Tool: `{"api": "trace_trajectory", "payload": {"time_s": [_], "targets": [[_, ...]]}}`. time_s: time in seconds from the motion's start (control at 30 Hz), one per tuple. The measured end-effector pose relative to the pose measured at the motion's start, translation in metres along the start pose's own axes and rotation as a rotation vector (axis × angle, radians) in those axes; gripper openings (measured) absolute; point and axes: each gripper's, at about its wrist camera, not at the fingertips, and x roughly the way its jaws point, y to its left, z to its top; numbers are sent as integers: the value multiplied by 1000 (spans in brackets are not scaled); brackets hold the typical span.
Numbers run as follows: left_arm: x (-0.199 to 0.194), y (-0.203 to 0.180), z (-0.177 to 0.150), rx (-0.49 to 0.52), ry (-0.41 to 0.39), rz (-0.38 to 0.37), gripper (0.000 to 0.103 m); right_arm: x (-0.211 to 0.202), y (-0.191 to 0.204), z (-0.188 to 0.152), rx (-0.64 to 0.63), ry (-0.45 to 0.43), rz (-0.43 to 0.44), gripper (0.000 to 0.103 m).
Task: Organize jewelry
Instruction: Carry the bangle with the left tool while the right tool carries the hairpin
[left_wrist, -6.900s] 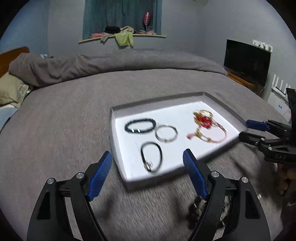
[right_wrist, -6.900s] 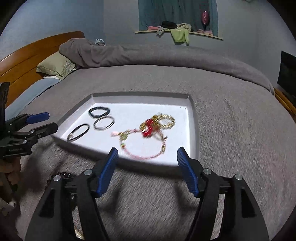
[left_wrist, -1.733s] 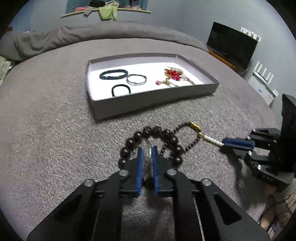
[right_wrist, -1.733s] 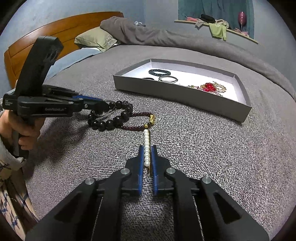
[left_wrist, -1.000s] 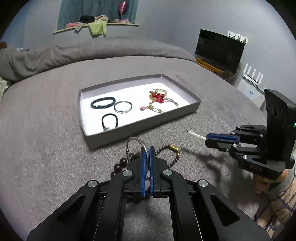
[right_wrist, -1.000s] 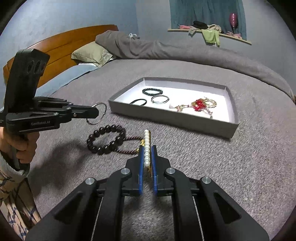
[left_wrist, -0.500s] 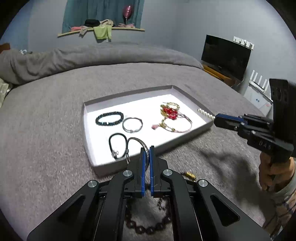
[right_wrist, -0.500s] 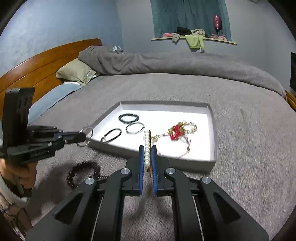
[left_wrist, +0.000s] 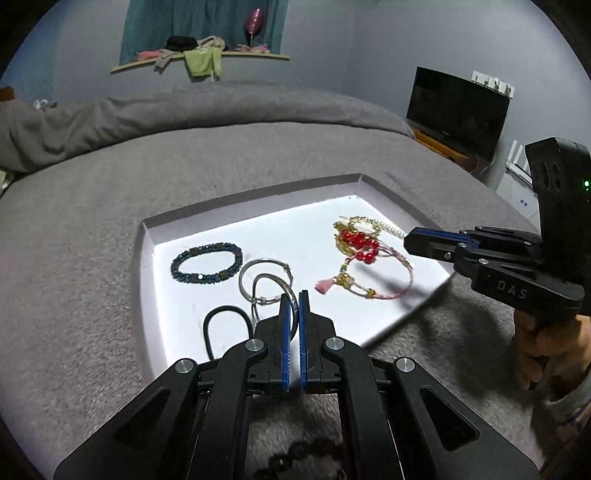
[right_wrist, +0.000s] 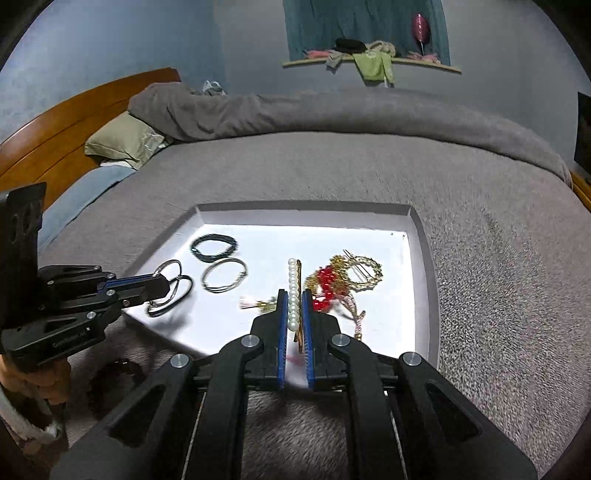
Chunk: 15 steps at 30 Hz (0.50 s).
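Gripping a thin silver bangle (left_wrist: 275, 291) edge-on between its blue pads, the left gripper (left_wrist: 291, 299) had its jaws pressed almost together and hung over the near left part of the grey tray (left_wrist: 258, 192), which lay on the grey bedspread (left_wrist: 92, 221). Seen from the right wrist camera, the same bangle stuck out past the left gripper's tip, above a black cord loop (left_wrist: 225, 325) lying on the tray's white floor. The right gripper (right_wrist: 294, 295) was likewise closed, pinching a pearl hair clip (right_wrist: 293, 291) that stood lengthwise between its pads, the row of pearls reaching forward over the tray. From the left wrist view, that clip's pearl end pointed at the tangle of red beads and gold chain (left_wrist: 356, 240) in the right part of the tray. A pink cord bracelet with a tassel (left_wrist: 365, 284) lay just in front of that tangle. A dark beaded bracelet (left_wrist: 207, 262) and a second silver bangle (left_wrist: 266, 275) lay flat in the left half of the tray, side by side. Outside the tray, on the bedspread below the left gripper, a brown bead bracelet (right_wrist: 118, 376) was partly visible. A hand (left_wrist: 546, 347) held the right gripper's handle.
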Motion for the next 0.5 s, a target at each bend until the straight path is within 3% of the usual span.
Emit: {"api": "trace_trajectory", "payload": {"time_s": [0.37,0.47,0.5], "targets": [[18,7,-1,-16,41,10,8,16,-11,-5,20,42,-19,8],[16,8,-1,-24,31,11,28,12,-10,-5,17,34,-21,9],[13,8,-1,-22,19,13,39,11,-8,-4,14,33,-23,11]]}}
